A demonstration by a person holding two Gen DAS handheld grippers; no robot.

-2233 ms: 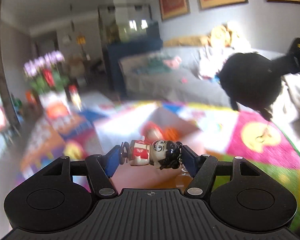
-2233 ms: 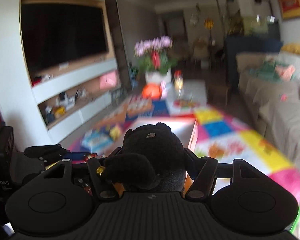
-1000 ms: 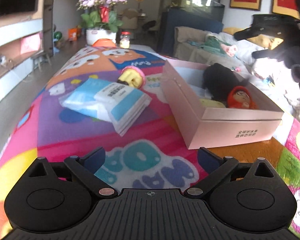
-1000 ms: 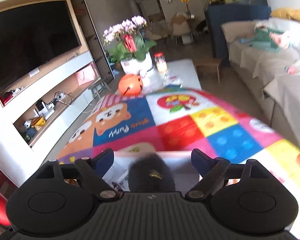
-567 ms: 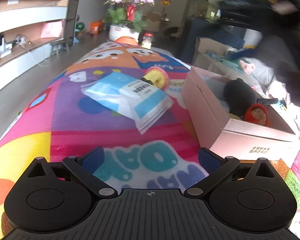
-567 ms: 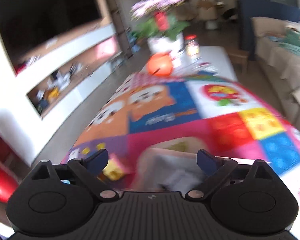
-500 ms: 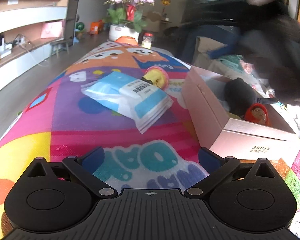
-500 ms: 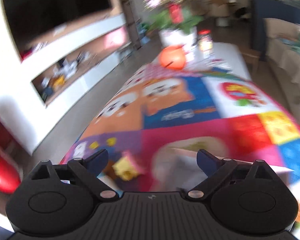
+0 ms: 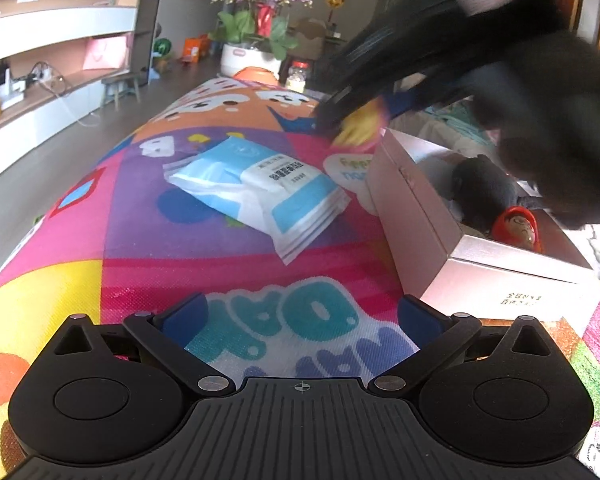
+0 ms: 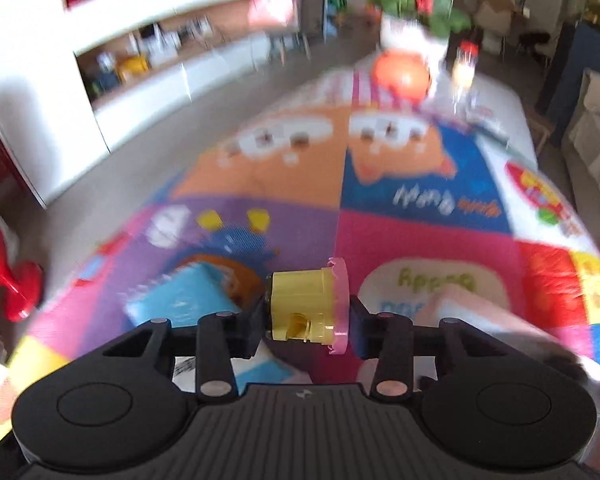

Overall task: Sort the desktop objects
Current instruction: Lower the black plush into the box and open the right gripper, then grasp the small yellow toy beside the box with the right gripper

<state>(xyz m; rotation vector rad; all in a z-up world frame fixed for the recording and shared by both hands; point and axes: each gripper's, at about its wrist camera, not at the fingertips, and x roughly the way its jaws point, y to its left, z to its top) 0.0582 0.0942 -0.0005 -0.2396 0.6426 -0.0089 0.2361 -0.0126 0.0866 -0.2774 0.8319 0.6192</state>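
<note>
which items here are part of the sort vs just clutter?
Job:
- yellow-and-pink toy, clamped in right tool
- tissue pack
- pink box, holding black plush and red doll

Lying about:
- flower pot
- jar
- play mat

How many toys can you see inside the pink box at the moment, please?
2: a black plush toy at the middle of the pink box, and a red round doll beside it, nearer the camera. The box walls may hide others.

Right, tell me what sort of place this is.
Most likely a home living room. A low wall shelf unit with cables and small items, a potted orchid at the far end of the surface, and a cartoon play mat spread over it all point that way.
</note>
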